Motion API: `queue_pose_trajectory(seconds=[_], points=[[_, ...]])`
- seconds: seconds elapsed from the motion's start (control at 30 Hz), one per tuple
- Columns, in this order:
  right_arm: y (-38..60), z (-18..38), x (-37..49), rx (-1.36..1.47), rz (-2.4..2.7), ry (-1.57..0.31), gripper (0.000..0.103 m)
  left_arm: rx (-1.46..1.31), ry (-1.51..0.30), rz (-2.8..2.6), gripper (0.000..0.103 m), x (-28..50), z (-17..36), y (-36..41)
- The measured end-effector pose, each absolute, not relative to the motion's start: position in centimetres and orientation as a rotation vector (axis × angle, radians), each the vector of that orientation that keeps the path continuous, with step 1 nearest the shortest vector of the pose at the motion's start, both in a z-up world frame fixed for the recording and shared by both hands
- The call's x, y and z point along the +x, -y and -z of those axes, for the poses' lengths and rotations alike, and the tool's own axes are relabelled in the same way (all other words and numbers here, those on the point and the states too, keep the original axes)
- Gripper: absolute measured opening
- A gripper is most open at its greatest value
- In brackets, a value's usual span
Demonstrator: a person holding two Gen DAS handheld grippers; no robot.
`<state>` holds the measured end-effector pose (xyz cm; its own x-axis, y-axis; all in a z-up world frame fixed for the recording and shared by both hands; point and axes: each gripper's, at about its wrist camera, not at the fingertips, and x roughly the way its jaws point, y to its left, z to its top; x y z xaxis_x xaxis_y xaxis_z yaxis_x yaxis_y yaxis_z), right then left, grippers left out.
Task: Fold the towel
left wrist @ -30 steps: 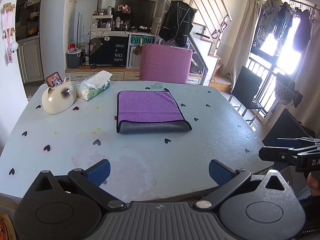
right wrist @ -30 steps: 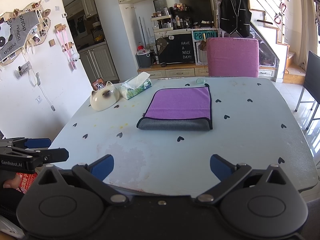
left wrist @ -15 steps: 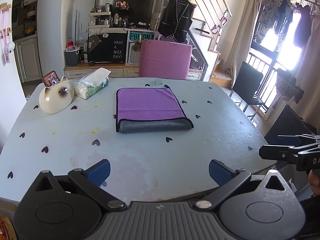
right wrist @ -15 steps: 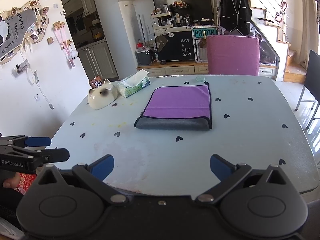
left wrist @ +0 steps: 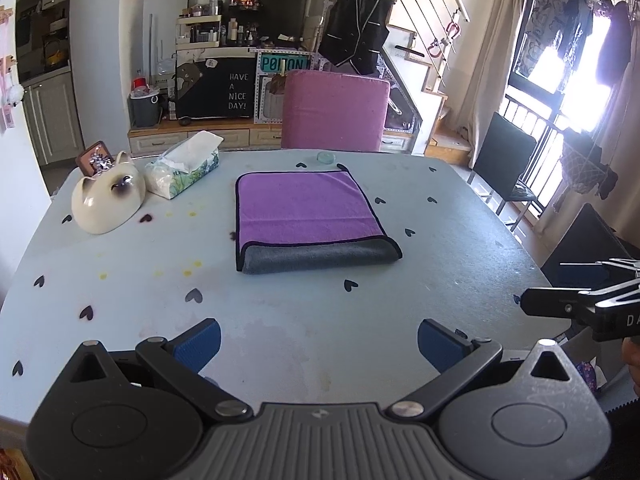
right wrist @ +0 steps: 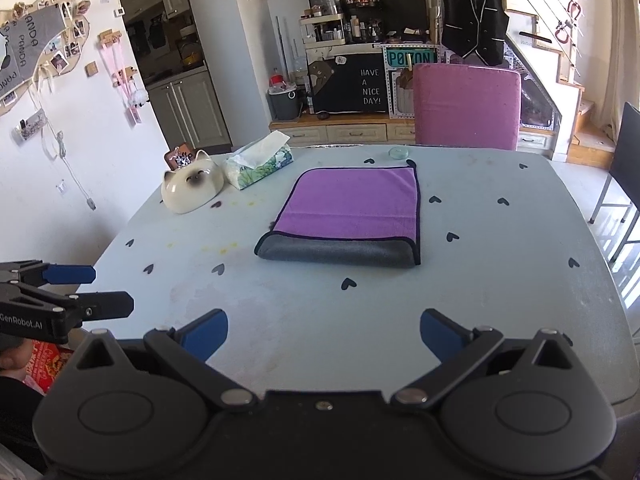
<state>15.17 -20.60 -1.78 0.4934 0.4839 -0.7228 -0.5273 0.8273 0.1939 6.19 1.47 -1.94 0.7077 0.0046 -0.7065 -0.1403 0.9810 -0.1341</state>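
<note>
A purple towel (left wrist: pixel 306 206) with a grey underside and dark trim lies folded flat in the middle of the pale blue table (left wrist: pixel 280 320); its rolled grey fold faces me. It also shows in the right wrist view (right wrist: pixel 352 206). My left gripper (left wrist: pixel 318 344) is open and empty, held back over the near table edge, well short of the towel. My right gripper (right wrist: pixel 323 334) is open and empty, also back at the near edge. Each gripper shows at the side of the other's view: the right one (left wrist: pixel 580 304) and the left one (right wrist: pixel 68 292).
A cream cat-shaped ceramic bowl (left wrist: pixel 108 202) and a tissue pack (left wrist: pixel 184 170) stand at the table's far left. A small glass dish (left wrist: pixel 327 156) sits behind the towel. A pink chair (left wrist: pixel 334 110) stands at the far edge, black chairs (left wrist: pixel 508 160) to the right.
Both grippers have drifted slightly, so the towel sits a little differently in each view. The towel has not moved. Both grippers stay open.
</note>
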Motion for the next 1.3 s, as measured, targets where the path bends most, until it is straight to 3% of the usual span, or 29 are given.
queue_pose_trajectory(seconds=[0.67,1.3], points=[[17.8,6.3,25.3,-0.053,-0.569,-0.922,0.102,-0.186,-0.864,-0.076,0.103,16.6,5.8,-4.3],[14.7,14.7,35.6,-0.026,-0.516,-0.906,0.102,-0.223,-0.874,-0.157,0.103,26.7,13.0,-8.5]])
